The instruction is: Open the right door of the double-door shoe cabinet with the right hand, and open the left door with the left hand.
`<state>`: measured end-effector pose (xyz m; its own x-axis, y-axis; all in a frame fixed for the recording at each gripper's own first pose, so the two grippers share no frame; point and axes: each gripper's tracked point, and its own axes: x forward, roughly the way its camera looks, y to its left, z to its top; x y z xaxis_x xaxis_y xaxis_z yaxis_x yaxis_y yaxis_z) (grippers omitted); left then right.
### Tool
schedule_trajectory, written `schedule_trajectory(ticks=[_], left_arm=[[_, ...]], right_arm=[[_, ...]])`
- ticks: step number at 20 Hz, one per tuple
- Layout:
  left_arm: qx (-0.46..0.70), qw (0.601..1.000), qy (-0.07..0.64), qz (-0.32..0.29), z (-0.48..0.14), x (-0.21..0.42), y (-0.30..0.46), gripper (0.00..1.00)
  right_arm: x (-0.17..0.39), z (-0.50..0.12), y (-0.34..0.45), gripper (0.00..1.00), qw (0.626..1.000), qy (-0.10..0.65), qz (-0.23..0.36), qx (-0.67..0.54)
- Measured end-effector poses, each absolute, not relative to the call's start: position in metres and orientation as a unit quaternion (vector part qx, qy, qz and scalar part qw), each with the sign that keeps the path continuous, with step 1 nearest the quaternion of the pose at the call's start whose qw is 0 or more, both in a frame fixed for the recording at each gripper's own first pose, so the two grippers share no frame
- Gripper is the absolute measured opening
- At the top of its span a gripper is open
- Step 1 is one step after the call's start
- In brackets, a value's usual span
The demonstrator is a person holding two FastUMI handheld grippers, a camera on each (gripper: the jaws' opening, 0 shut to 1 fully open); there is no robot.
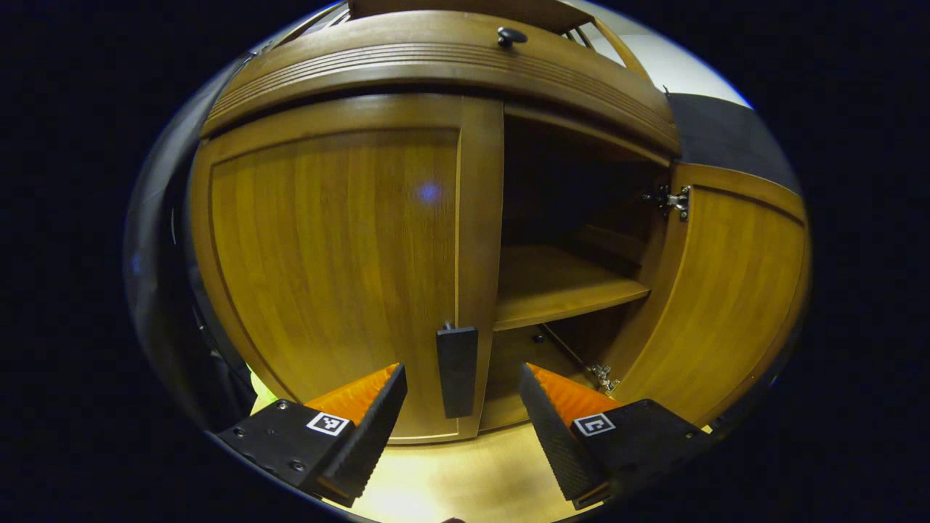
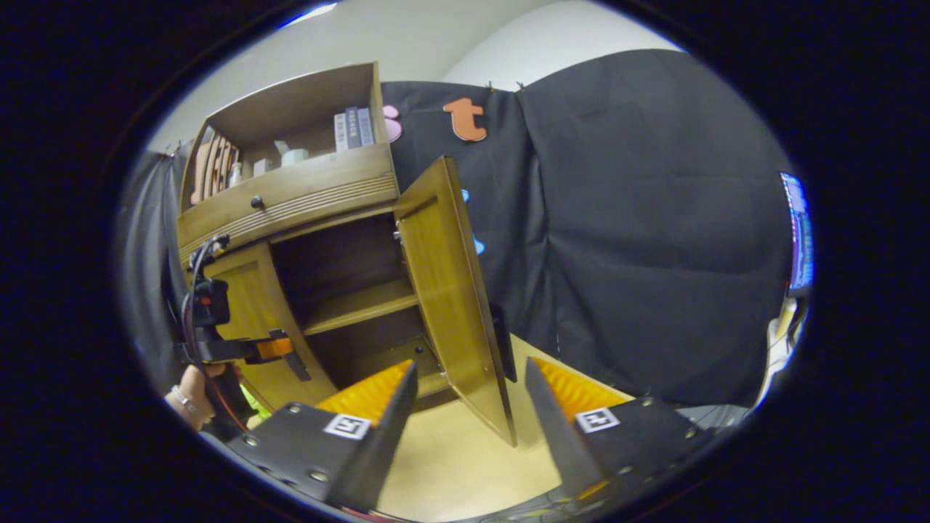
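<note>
**Right door open, left gripper lined up on the left door's handle**

Nearest the camera in the left gripper view, the left gripper (image 1: 462,403) had its fingers spread, with the dark handle (image 1: 457,369) of the left door (image 1: 334,276) standing in the gap between them. Whether either finger touched the handle I could not tell; they looked apart from it, placed on either side so that closing would catch it for a pull. The handle sat at the door's inner edge, low down, which is the natural place to grip because it lies farthest from the hinges.

The left door itself was shut, flush against the cabinet (image 1: 436,65) front. Just beyond the handle, the right half of the cabinet stood open, showing a bare shelf (image 1: 559,287) inside and metal hinges on the far frame.

In the right gripper view, the right gripper (image 2: 465,407) also had its fingers spread and held nothing. The right door (image 2: 450,290) hung swung out from the cabinet, its free edge just beyond the fingers, apart from them. I judged that half of the task done, the gripper having let go so the door could stand on its own.

Farther off, beside the left door, the other gripper showed with a hand (image 2: 190,396) holding it. A drawer knob (image 2: 256,201) sat above the doors, and books (image 2: 353,129) stood on the cabinet's top shelf.
</note>
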<state>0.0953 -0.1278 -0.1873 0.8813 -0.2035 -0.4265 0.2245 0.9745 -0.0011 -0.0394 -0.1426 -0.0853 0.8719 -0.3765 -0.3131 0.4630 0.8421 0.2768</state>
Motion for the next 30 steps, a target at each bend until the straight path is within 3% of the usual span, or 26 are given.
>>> schedule_trajectory(ticks=[2,10,11,16,17,20,23,30], left_arm=[[0.03,0.967,0.227,-0.111,-0.199,0.104,-0.131,0.96],[0.037,0.963,0.259,-0.07,-0.232,0.129,-0.122,0.92],[0.038,0.964,0.253,-0.07,-0.231,0.13,-0.119,0.87],[0.028,0.965,0.246,-0.092,-0.23,0.129,-0.122,0.34],[0.026,0.963,0.25,-0.093,-0.234,0.126,-0.124,0.39],[0.026,0.964,0.243,-0.103,-0.231,0.123,-0.123,0.31],[0.029,0.965,0.233,-0.12,-0.227,0.11,-0.121,0.35],[0.02,0.963,0.214,-0.163,-0.218,0.062,-0.111,0.33]], right_arm=[[-0.046,-0.091,-0.148,0.98,0.945,0.123,-0.241,0.186],[-0.076,-0.096,-0.168,0.98,0.926,0.113,-0.298,0.2],[-0.078,-0.097,-0.17,0.98,0.925,0.112,-0.302,0.202],[-0.082,-0.101,-0.167,0.98,0.924,0.122,-0.303,0.198],[-0.081,-0.102,-0.165,0.98,0.926,0.126,-0.299,0.195],[-0.073,-0.104,-0.157,0.98,0.93,0.137,-0.284,0.186],[-0.062,-0.105,-0.144,0.98,0.935,0.144,-0.264,0.185],[-0.038,-0.117,-0.114,1.0,0.948,0.165,-0.206,0.179]])
